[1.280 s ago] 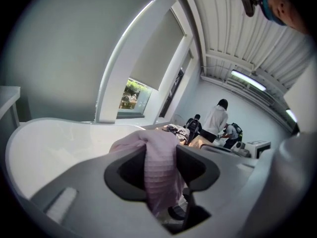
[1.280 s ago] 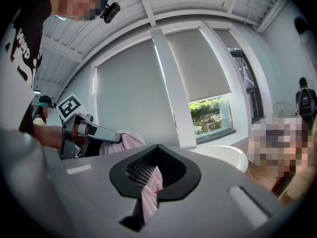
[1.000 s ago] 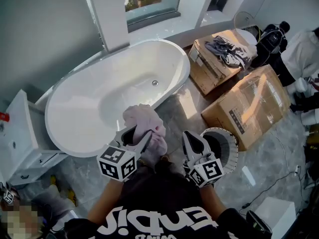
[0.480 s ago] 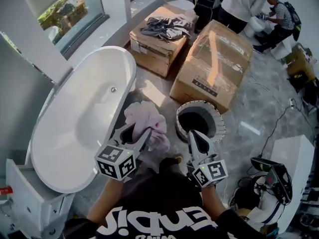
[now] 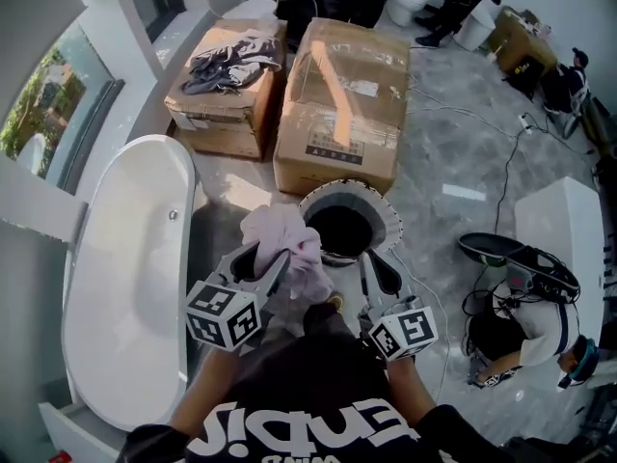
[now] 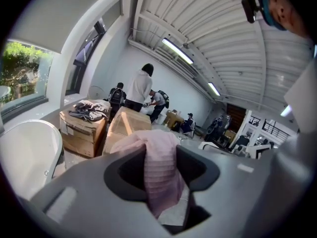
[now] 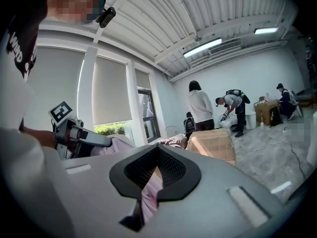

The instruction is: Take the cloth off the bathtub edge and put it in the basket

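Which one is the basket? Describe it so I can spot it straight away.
Start at the white oval bathtub; to its right stands a large film-wrapped brown cardboard box. On the grey floor just in front of that box sits the round pale-rimmed basket, the only round, open-topped thing there, dark inside.

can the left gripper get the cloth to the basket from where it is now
Probably yes. The left gripper, shut on the pink cloth, hangs right by the basket rim in the head view. The basket's mouth is uncovered and nothing lies between them. The right gripper is off to the side.
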A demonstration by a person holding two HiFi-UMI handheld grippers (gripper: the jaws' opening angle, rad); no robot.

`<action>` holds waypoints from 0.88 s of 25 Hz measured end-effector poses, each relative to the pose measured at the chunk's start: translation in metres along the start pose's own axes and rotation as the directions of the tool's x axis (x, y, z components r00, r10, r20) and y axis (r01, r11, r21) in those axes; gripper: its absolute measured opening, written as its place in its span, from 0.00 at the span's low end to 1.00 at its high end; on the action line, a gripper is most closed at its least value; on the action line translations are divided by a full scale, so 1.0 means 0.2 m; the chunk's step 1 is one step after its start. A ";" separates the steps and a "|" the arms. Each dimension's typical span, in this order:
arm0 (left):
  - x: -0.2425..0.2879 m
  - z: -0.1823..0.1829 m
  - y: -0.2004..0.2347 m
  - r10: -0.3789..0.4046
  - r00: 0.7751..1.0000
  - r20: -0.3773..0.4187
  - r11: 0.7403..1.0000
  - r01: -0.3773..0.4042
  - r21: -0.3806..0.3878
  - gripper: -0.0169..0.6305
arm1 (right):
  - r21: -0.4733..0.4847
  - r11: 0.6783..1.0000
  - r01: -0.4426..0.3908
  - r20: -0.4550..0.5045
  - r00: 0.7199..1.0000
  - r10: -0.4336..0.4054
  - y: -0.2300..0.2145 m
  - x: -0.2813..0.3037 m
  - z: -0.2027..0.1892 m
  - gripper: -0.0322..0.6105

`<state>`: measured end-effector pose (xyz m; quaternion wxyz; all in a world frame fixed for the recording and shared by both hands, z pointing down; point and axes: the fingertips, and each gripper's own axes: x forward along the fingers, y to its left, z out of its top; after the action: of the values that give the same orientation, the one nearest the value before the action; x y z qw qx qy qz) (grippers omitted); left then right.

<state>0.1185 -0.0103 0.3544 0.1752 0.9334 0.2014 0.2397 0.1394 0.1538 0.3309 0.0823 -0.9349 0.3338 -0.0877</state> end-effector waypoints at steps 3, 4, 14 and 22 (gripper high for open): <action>0.15 0.01 -0.09 -0.041 0.999 -0.028 0.999 0.042 0.021 0.29 | 0.015 0.999 0.044 0.008 0.999 -0.044 -0.13 -0.04 0.01 0.06; 0.20 0.01 -0.13 -0.053 0.998 -0.034 0.998 0.054 0.028 0.29 | 0.019 0.998 0.056 0.011 0.998 -0.056 -0.18 -0.06 0.01 0.06; 0.56 0.04 -0.34 -0.069 0.997 -0.038 0.992 0.072 0.100 0.29 | 0.006 0.997 0.078 0.015 0.997 -0.078 -0.55 -0.10 0.06 0.06; 0.73 0.05 -0.38 -0.126 0.987 -0.095 0.983 0.138 0.123 0.29 | 0.033 0.986 0.165 0.026 0.986 -0.166 -0.73 -0.09 0.08 0.06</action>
<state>0.2196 0.1195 0.3688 0.1212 0.9161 0.2853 0.2544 0.2179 0.2785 0.3445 0.0940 -0.9592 0.2522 -0.0861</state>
